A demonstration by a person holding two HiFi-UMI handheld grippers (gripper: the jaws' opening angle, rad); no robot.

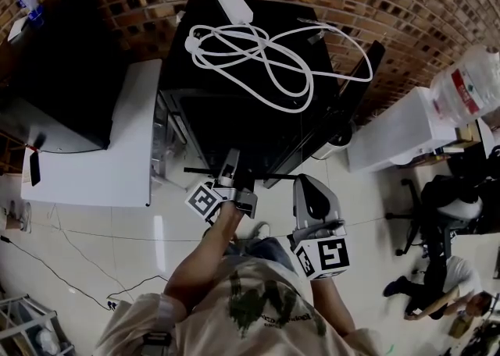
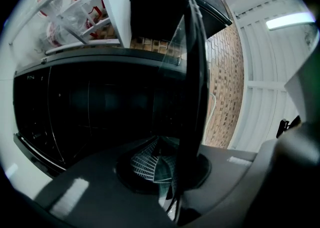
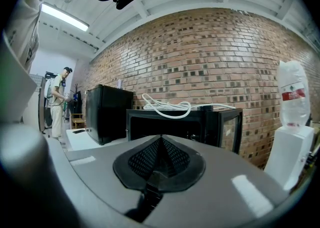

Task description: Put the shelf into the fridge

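**Shelf clamped at the fridge mouth**

Left of our left gripper (image 1: pixel 229 173) stands a white table (image 1: pixel 117 144). We grip the shelf (image 2: pixel 194 72) edge-on, its long edge running straight out from the jaws toward the fridge (image 1: pixel 258 120) ahead. A white cable (image 1: pixel 266 58) lies on top, and the door (image 1: pixel 359 81) hangs open. Our right gripper (image 1: pixel 308 184) is clenched and empty.

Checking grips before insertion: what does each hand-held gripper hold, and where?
Left hand-held gripper clamps the shelf by its dark edge; right hand-held gripper is shut, empty.
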